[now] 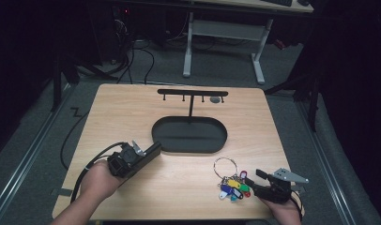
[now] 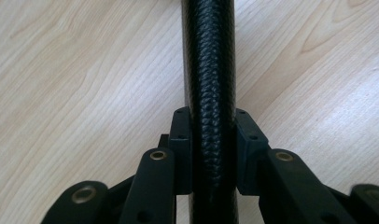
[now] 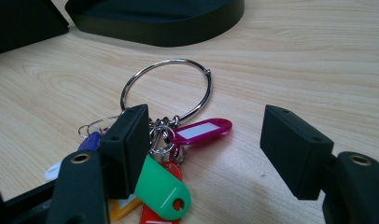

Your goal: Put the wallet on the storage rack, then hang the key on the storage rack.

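At the left gripper [image 2: 210, 122], pads snug against both flanks of a black bar [image 2: 210, 56] lying on the table [image 1: 132, 108]. Grainy skin, probably stiff and not slippery; best gripped across the width, as here. At the right gripper [image 3: 204, 121], jaws wide and clasping nothing, low over a key ring [image 3: 169, 60] flat on the wood near the front right corner. Likely light, loose and jangly, with the coloured tags [image 3: 162, 189] ready to swing and the thin wire hard to pinch; better taken at the cluster where tags meet ring. Beyond, the oval base [image 1: 191, 149] of a stand, its hook rail [image 1: 192, 92] farther back. Bare wood between the hands; front edge close behind both.
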Motion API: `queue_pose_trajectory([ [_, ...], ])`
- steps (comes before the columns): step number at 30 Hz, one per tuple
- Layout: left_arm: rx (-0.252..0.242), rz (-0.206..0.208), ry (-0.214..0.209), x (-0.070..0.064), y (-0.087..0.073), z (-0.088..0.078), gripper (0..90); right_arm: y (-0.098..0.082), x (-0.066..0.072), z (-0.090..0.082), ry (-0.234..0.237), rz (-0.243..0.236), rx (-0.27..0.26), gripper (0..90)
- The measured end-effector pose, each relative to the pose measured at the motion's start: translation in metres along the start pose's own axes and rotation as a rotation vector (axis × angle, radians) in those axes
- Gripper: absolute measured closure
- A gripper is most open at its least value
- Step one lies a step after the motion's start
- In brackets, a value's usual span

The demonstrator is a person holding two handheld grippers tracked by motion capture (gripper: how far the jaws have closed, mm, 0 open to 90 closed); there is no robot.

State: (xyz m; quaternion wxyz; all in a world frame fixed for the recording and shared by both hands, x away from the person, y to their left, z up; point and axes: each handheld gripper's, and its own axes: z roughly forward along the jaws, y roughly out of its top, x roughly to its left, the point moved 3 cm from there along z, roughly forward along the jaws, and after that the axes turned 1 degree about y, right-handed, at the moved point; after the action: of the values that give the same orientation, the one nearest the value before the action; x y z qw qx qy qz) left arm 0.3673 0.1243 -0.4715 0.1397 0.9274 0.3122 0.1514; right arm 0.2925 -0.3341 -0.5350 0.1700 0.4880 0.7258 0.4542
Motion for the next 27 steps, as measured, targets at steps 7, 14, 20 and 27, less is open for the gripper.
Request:
queue_pose_trajectory([
  [7,-0.054,0.019,0.026,0.003,0.007,-0.017,73.2,0.0,-0.001,0.0,-0.001,-0.003,-0.002,33.9],
  [14,-0.094,0.062,0.057,0.003,0.008,-0.032,73.2,0.001,-0.001,-0.001,-0.006,0.006,-0.012,34.6],
  [20,-0.142,0.142,0.075,-0.01,0.012,-0.036,73.2,0.0,-0.002,-0.002,-0.012,0.008,-0.012,34.8],
  [27,-0.194,0.193,0.108,-0.01,0.026,-0.042,73.2,-0.002,-0.001,-0.001,-0.015,-0.001,0.001,35.0],
])
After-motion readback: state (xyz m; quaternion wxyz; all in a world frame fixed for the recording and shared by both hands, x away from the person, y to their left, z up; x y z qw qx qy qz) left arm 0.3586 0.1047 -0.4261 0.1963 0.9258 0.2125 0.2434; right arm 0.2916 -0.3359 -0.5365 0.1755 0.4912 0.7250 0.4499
